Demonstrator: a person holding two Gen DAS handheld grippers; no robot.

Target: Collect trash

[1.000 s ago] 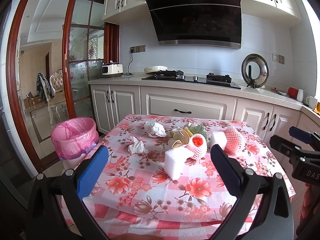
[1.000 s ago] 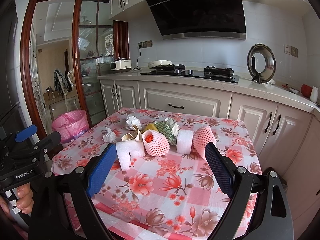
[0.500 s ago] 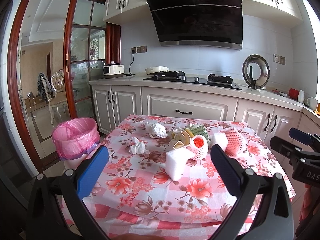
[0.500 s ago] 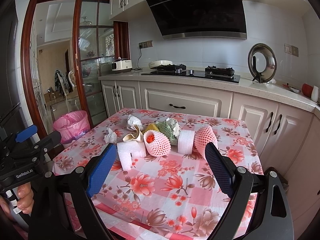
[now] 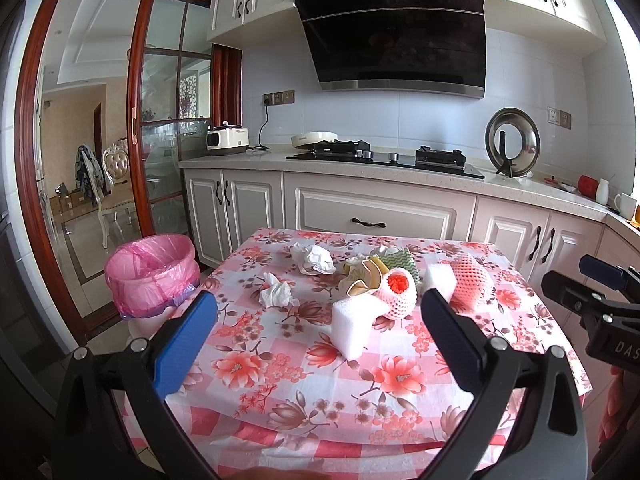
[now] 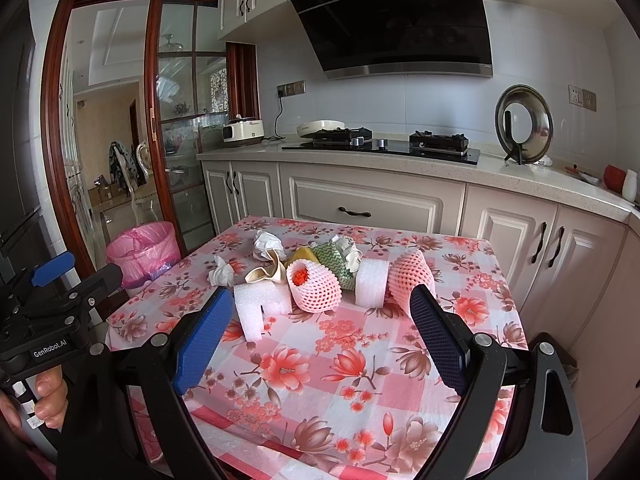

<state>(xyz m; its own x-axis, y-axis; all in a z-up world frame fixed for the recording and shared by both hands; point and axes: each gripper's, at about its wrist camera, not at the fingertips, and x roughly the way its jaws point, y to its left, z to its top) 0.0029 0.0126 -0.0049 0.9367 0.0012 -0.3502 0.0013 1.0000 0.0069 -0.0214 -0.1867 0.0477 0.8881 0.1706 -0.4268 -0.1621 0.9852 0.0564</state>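
White kitchen cabinets back a floral-clothed table (image 5: 280,380) in the left wrist view, where the left gripper (image 5: 316,332) hangs spread and empty above its near edge. Trash clusters mid-table: a white foam block (image 5: 354,326), pink foam fruit nets, crumpled tissues (image 5: 276,294). A pink-lined bin (image 5: 152,272) stands beside the table's left edge. From the right wrist view, the right gripper (image 6: 320,334) is likewise spread wide, empty. The nearest foam block (image 6: 260,306) looks light and squashy; a gentle, centred pinch should suit.
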